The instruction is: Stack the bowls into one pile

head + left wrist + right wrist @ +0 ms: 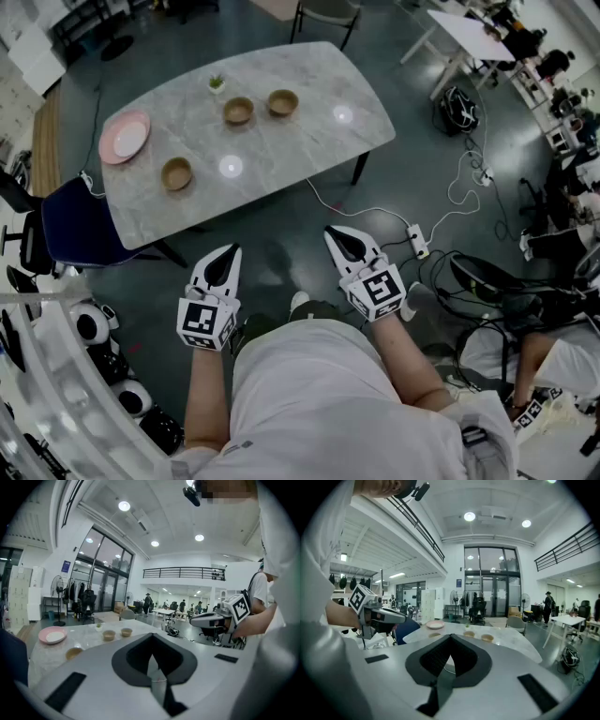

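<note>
The left tongs (228, 258) and right tongs (339, 238) are closed tight on nothing, well apart from the pink plate (125, 136). On the marble counter (300, 150), unstacked: near bowl (176, 173) beside that plate, middle bowl (238, 111) and far bowl (283, 102) paired farther off.

In front of you: pale marble-top table (309, 131) on dark legs, standing on a glossy dark grey floor (262, 234). Blue chair (75, 225) at its left end. White power strip (417, 241) with cable on the floor to your right. Tall glazed entrance (490, 581), round ceiling lights (469, 516), railed mezzanine (183, 573), pedestal fan (57, 585).
</note>
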`<state>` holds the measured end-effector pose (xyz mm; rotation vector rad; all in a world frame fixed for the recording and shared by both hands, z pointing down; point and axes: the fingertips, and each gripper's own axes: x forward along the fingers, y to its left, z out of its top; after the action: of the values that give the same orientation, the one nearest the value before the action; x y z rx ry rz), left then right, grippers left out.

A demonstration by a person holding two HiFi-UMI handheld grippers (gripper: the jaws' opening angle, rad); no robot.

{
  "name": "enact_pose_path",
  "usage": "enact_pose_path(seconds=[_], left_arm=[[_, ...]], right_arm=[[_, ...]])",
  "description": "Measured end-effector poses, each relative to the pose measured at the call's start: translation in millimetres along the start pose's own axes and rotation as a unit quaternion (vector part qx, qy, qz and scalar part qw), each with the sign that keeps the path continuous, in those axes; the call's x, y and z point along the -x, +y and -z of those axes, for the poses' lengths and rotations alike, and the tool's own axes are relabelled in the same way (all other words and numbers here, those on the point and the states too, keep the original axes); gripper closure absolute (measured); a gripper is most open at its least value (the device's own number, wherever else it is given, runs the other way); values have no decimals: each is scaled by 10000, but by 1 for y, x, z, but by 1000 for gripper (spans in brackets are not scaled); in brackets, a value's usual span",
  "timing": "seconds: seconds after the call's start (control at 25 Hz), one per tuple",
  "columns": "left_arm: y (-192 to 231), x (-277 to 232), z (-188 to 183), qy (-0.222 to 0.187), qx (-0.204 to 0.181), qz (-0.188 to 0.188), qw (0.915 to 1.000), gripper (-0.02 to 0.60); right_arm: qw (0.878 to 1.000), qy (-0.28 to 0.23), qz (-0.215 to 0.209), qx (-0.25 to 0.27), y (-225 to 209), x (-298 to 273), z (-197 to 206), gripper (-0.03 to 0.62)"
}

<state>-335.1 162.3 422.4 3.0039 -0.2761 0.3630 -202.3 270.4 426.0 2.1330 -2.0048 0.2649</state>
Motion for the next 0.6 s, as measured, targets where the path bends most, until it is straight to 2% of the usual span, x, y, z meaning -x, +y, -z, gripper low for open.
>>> enact_pose_path(seconds=[0.24,0.4,0.6], left_arm=[[-50,-60,-3,175,-79,156,9997,580],[-80,-103,-11,278,-261,426,9984,580],[-107,-148,-16,415,-415,737,9956,580]], right_arm=[[9992,-30,143,-360,-61,42,26,585],[9963,-202,278,-789,-98,67,37,583],[9933,-192,588,-976,-134,87,53,583]])
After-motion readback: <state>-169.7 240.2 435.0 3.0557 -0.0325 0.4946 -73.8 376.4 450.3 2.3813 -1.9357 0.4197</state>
